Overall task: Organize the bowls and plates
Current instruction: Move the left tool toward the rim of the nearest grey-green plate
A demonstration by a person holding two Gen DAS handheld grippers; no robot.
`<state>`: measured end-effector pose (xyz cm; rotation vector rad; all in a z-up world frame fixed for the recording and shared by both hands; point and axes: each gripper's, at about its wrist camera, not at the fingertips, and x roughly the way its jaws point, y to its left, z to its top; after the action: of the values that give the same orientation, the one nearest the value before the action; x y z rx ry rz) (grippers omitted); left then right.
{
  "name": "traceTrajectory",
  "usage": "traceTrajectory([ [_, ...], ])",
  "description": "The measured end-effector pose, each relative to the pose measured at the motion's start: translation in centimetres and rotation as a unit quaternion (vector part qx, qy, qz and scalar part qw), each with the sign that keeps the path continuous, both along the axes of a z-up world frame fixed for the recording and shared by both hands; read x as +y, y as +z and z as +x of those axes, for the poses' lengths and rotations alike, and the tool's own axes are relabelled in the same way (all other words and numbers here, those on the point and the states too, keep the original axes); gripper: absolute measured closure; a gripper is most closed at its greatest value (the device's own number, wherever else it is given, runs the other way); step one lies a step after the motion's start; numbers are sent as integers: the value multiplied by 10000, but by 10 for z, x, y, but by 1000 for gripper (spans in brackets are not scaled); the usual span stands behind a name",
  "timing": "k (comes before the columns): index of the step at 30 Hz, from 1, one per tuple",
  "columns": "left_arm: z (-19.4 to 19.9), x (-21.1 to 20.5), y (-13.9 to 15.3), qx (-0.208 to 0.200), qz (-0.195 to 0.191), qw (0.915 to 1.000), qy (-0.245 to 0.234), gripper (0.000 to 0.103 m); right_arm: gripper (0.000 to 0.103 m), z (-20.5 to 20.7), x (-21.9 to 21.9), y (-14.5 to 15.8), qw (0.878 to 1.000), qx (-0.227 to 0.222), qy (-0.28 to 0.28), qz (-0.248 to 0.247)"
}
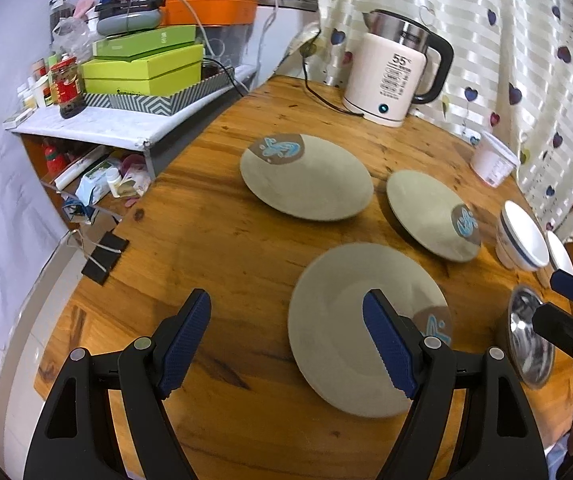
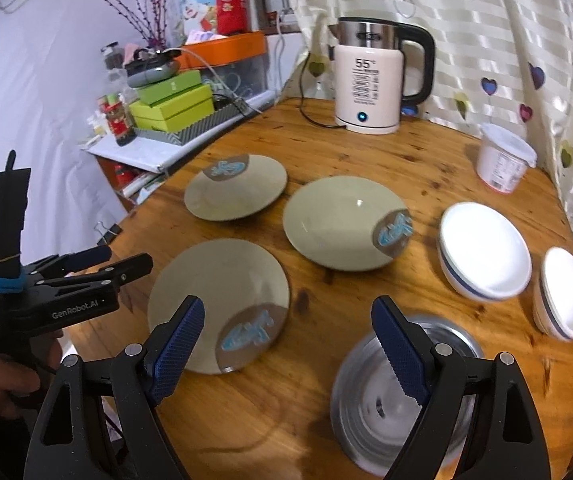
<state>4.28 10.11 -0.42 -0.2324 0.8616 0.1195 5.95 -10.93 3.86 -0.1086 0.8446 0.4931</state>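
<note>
The steel bowl [image 2: 402, 396] was partly hidden behind the right claw [image 2: 288, 350], and its contents were too blurred by reflections to make out; in the left wrist view only a sliver of it [image 1: 526, 340] showed at the frame's edge. The farthest white bowl [image 2: 566, 296] was cut by the fisheye rim. Three grey-green plates, round, shallow and glazed, each with a brown patch bearing a blue figure, lay apart on the wooden counter [image 2: 426, 152]: the near plate [image 2: 214, 292] just ahead of the left claw [image 1: 286, 338], the middle plate [image 2: 342, 220] beyond it, and the far plate [image 2: 238, 188] toward the shelf side. A stack of white bowls [image 2: 486, 248] with a dark blue band sat to the right of the middle plate. Both claws hung released with fingers spread wide, ribbed blue pads [image 2: 178, 348] gripping nothing; the left claw's right finger overlapped the near plate in its own view, contact unclear. A cream kettle [image 2: 366, 80] with a black handle and a lidded white tub [image 2: 504, 156] stood at the counter's back, before a striped curtain [image 2: 486, 20] with hearts.
</note>
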Motion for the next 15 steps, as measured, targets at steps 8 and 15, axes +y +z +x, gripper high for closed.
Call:
traceTrajectory([
  [8, 19, 19, 0, -42, -193, 9998, 85, 29, 28, 34, 19, 1, 9995, 273, 181, 38],
  [15, 39, 31, -3, -22, -212, 9996, 181, 31, 31, 65, 37, 2, 9988, 392, 284, -7],
])
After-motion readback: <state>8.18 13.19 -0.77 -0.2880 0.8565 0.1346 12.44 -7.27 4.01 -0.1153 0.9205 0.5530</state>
